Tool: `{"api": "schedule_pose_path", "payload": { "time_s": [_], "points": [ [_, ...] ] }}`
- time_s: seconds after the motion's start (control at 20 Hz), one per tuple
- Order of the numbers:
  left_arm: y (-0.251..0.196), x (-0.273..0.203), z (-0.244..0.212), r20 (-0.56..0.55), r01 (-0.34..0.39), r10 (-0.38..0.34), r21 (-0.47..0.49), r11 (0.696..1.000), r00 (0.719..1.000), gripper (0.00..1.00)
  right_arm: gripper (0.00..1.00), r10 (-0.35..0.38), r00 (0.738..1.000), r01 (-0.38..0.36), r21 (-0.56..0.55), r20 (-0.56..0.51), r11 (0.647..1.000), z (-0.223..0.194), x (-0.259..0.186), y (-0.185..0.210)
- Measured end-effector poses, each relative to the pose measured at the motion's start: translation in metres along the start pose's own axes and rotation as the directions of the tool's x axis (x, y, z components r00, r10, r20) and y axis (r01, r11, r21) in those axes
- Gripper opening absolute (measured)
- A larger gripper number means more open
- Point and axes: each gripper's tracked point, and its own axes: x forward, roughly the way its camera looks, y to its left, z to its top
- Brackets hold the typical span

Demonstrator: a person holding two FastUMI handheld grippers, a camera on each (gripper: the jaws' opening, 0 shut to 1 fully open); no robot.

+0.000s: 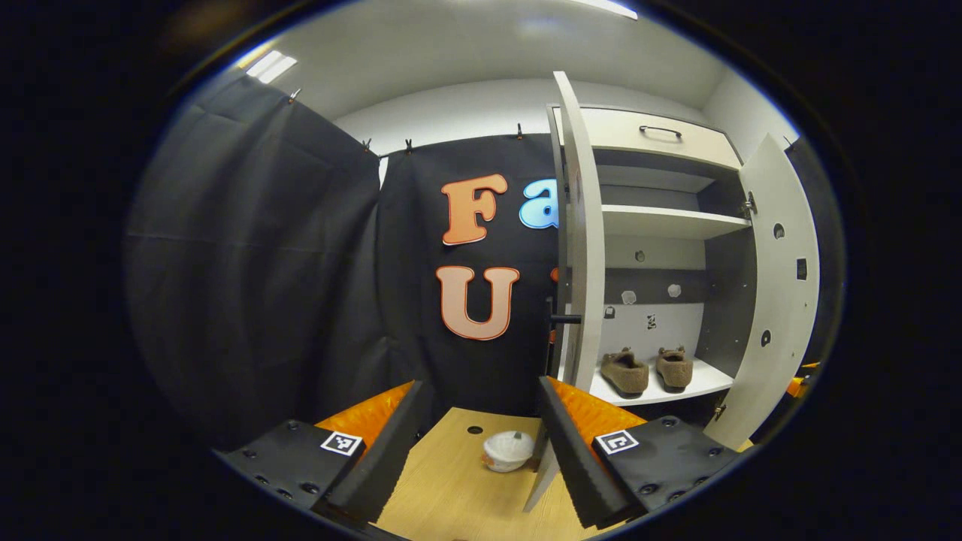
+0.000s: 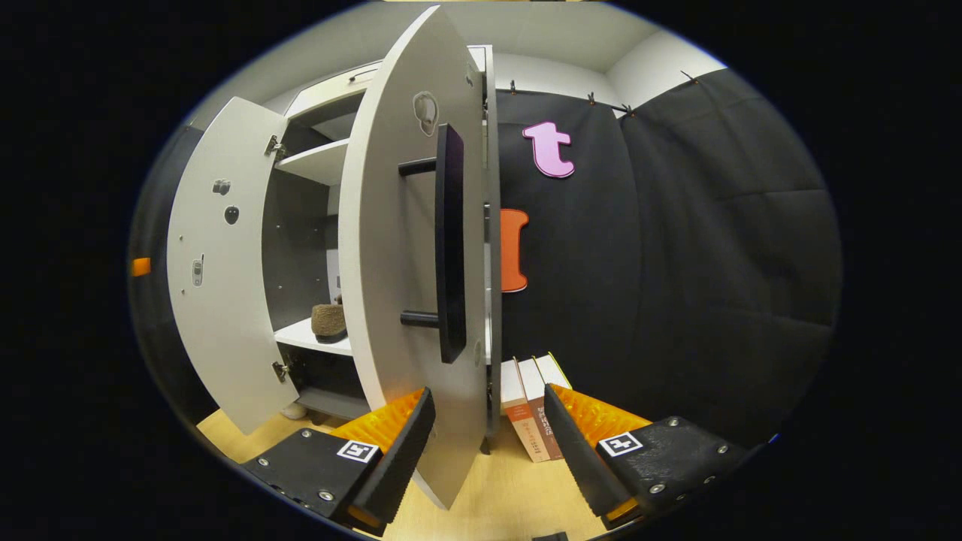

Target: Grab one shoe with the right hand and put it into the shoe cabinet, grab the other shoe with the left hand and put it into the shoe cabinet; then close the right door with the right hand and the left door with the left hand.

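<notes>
Currently both shoes (image 1: pixel 645 370) sit side by side on the shoe cabinet's (image 1: pixel 676 225) bottom shelf, doors ajar. Left tongs (image 1: pixel 475 443) gape, empty, above the desk (image 1: pixel 451 488). Right tongs (image 2: pixel 487 443) gape near the right door (image 2: pixel 391 248) (edge between fingers, contact unclear).

Both the left hand-held gripper (image 1: pixel 475 443) and the right hand-held gripper (image 2: pixel 487 443) have fingers spread wide, gripping nothing.

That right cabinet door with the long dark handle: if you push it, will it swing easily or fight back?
Probably easily: the right door hangs on hinges and already stands wide open. It looks like a thin, stiff panel, so it should move as one piece without bending. Its bar handle stands proud of the panel, so a push there might slip off sideways.
</notes>
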Motion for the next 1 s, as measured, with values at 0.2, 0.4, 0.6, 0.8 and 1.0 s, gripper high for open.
{"api": "schedule_pose_path", "payload": {
  "time_s": [0.2, 0.4, 0.6, 0.8, 1.0],
  "points": [
    [0.014, 0.012, -0.005, 0.007, 0.022, -0.022, -0.009, 1.0, 1.0, 0.96, 0.83, -0.004, 1.0, 0.004, 0.005, 0.002, 1.0, 0.001, 0.006, 0.022],
    [0.025, 0.025, -0.01, 0.002, 0.044, -0.044, -0.009, 0.999, 0.999, 0.99, 0.83, 0.001, 1.0, -0.001, 0.022, 0.003, 1.0, 0.0, 0.016, 0.046],
    [0.036, 0.038, -0.016, 0.0, 0.064, -0.064, -0.043, 0.997, 0.998, 0.97, 0.83, 0.014, 1.0, -0.014, 0.023, 0.002, 1.0, 0.0, 0.032, 0.076],
    [0.042, 0.038, -0.025, -0.008, 0.072, -0.073, -0.024, 0.997, 0.997, 0.99, 0.88, 0.056, 0.998, -0.056, 0.03, 0.004, 0.998, -0.002, 0.061, 0.119],
    [0.046, 0.037, -0.034, -0.01, 0.08, -0.081, -0.007, 0.997, 0.997, 0.99, 0.92, 0.088, 0.996, -0.088, -0.032, 0.004, 0.996, -0.006, 0.092, 0.161]
  ]
}}
